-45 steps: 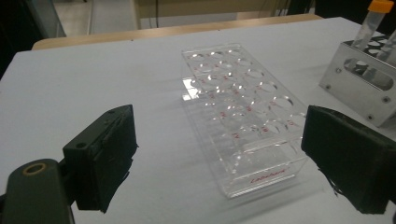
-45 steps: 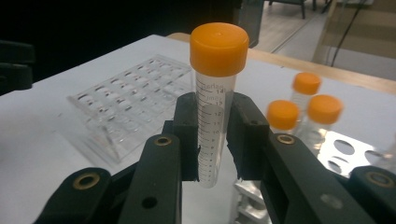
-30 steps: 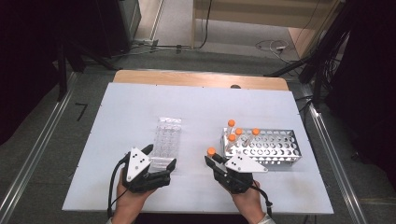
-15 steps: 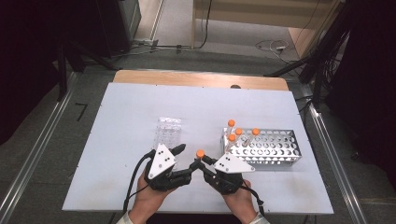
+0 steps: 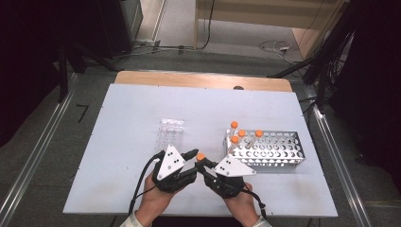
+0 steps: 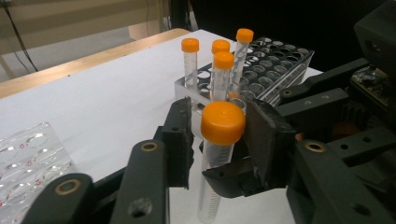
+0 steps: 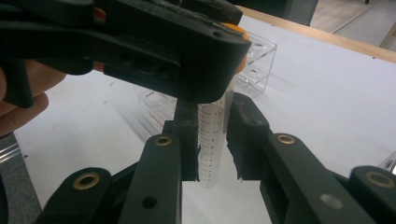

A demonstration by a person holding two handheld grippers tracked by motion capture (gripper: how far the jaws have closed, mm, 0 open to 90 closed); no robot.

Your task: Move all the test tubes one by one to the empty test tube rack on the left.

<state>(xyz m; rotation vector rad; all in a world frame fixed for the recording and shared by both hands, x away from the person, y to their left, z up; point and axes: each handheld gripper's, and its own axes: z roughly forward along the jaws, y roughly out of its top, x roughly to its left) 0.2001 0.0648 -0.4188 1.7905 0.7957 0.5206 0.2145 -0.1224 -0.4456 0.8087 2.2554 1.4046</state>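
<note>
- A big white table (image 5: pixel 132 142) is seen from above, and everything else is set on it.
- A metal rack (image 5: pixel 274 151) full of holes is stood on the right side of the table. Four tubes with orange caps (image 5: pixel 242 137) are stood upright in its left end. The other holes are seen empty.
- A clear plastic tray (image 5: pixel 171 132) with round wells is laid left of the rack. Nothing can be made out in its wells.
- The right gripper (image 7: pixel 215 144) is held just in front of the rack. Its fingers are closed on the body of one more tube (image 6: pixel 219 140).
- This tube is held upright between the two hands, above the table, with its orange cap (image 6: pixel 223 122) on top.
- The left gripper (image 6: pixel 219 135) is brought in from the left at cap height. Its fingers have just been closing around the cap, which sits between them; the right finger looks pressed on the cap, but a thin gap is seen at the left one.
- A twist of the cap is judged to be the next move.
</note>
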